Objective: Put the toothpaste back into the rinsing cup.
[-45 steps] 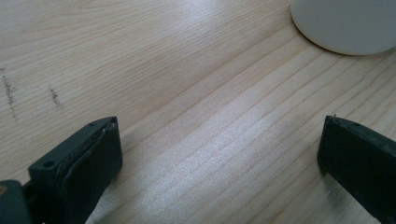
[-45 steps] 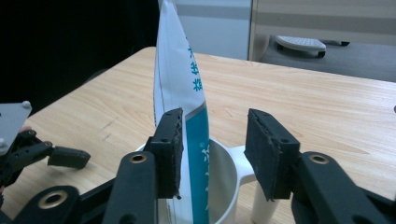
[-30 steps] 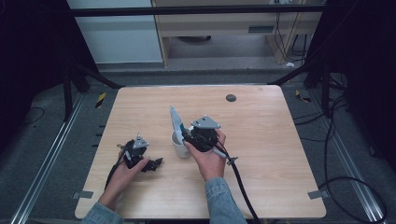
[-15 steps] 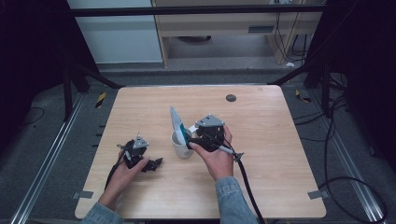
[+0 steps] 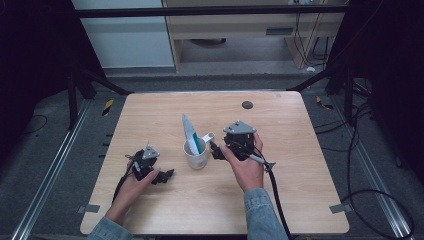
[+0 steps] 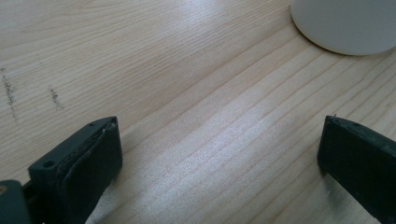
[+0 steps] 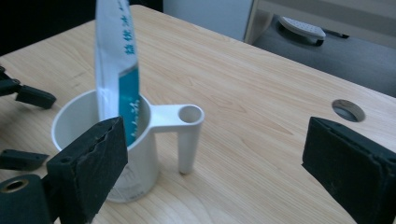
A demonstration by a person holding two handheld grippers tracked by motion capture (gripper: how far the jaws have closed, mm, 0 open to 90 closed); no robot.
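Tube (image 7: 114, 60) top cut off — cup (image 7: 140, 154) base too.

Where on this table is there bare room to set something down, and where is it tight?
Bare wood lies behind the white cup, up to the far edge of the table by the round hole, and right of the right gripper. It is crowded mid-table: the cup with the upright tube stands between both grippers; the left gripper rests close by.
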